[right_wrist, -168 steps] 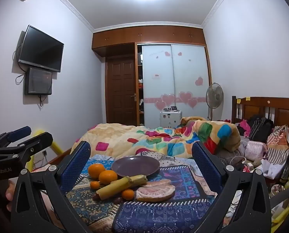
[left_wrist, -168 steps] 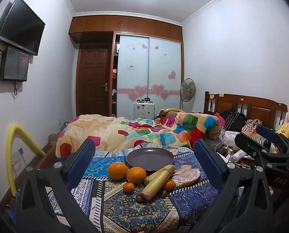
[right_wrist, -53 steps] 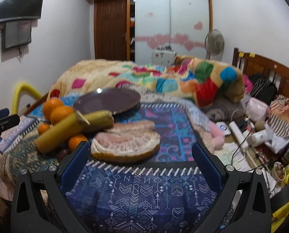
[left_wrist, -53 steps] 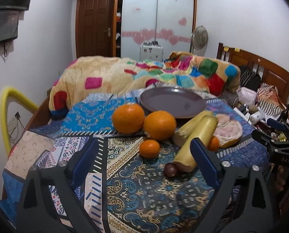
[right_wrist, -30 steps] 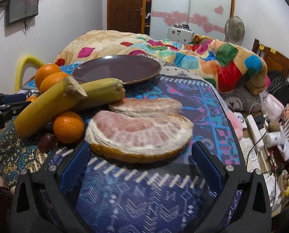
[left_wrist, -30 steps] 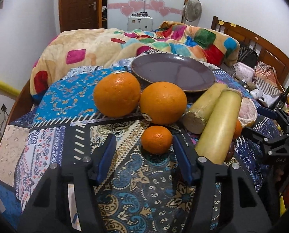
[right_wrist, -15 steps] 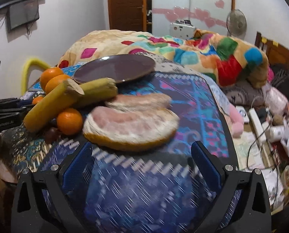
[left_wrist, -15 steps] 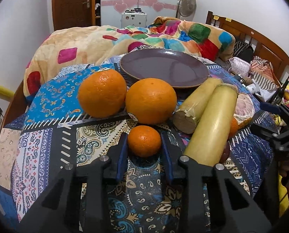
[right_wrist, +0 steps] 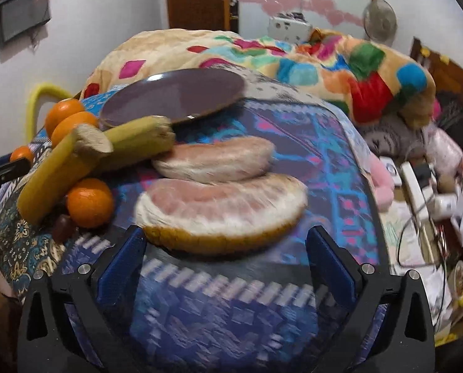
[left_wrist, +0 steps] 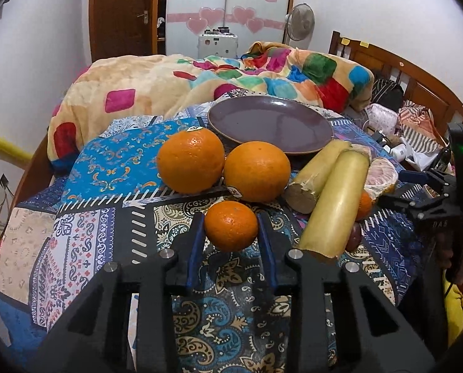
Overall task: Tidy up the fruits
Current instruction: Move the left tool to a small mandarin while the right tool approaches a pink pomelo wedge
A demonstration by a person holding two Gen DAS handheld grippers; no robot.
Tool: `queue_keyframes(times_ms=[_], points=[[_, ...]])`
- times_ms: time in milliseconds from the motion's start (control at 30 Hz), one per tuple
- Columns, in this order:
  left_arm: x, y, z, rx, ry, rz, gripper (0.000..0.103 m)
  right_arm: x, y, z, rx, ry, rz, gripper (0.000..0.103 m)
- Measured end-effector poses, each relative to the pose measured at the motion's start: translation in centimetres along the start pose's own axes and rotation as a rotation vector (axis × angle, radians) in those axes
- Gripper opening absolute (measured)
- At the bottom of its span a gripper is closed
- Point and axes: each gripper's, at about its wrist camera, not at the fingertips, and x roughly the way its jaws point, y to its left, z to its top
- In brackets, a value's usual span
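The left gripper (left_wrist: 231, 233) pinches the small orange (left_wrist: 231, 225) on the cloth, just in front of 2 big oranges (left_wrist: 190, 161). The right gripper (right_wrist: 223, 248) is spread wide at the near pomelo slice (right_wrist: 222, 209). This looks like the pick-up step; next comes a lift and carry to the empty purple plate (left_wrist: 270, 122).

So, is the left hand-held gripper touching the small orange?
Touching. The left wrist view shows both blue pads of the left hand-held gripper pressed against the sides of the small orange.

Both wrist views look down, close, across the fruit toward the shared plate (left_wrist: 270, 124) (right_wrist: 175, 96).
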Motion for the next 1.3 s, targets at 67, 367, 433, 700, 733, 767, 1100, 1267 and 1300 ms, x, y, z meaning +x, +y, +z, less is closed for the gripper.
queue_keyframes(times_ms=[67, 367, 433, 700, 733, 767, 1100, 1267, 1300], points=[[-0.2, -0.1, -0.1, 0.004, -0.003, -0.002, 0.033, -0.5, -1.2, -0.3, 0.005, 0.002, -0.034, 0.103], [-0.9, -0.2, -0.3, 0.009, -0.017, -0.01, 0.033, -2.2, -3.9, -0.1, 0.085, -0.003, -0.103, 0.098], [-0.9, -0.2, -0.3, 0.009, -0.019, -0.011, 0.033, -2.3, -3.3, 0.3, 0.085, -0.017, -0.087, 0.1], [-0.9, -0.3, -0.3, 0.012, -0.018, -0.013, 0.033, 0.9, 1.3, 1.1, -0.006, 0.038, -0.031, 0.1], [-0.9, -0.3, -0.2, 0.013, -0.02, -0.013, 0.033, 1.1, 1.2, 1.0, -0.008, 0.039, -0.032, 0.1], [-0.9, -0.3, -0.2, 0.013, -0.021, -0.013, 0.033, 1.0, 0.9, 1.0, -0.003, 0.032, -0.022, 0.1], [-0.7, 0.3, 0.0, -0.007, -0.031, -0.019, 0.033, -1.4, -4.4, 0.1, 0.049, 0.077, -0.137, 0.096], [-0.5, 0.2, 0.3, -0.011, -0.035, -0.02, 0.033, -2.4, -4.2, 1.2, 0.072, 0.027, -0.128, 0.095], [-0.5, 0.1, 0.3, -0.01, -0.035, -0.02, 0.033, -2.1, -3.9, 1.8, 0.072, 0.019, -0.127, 0.095]])
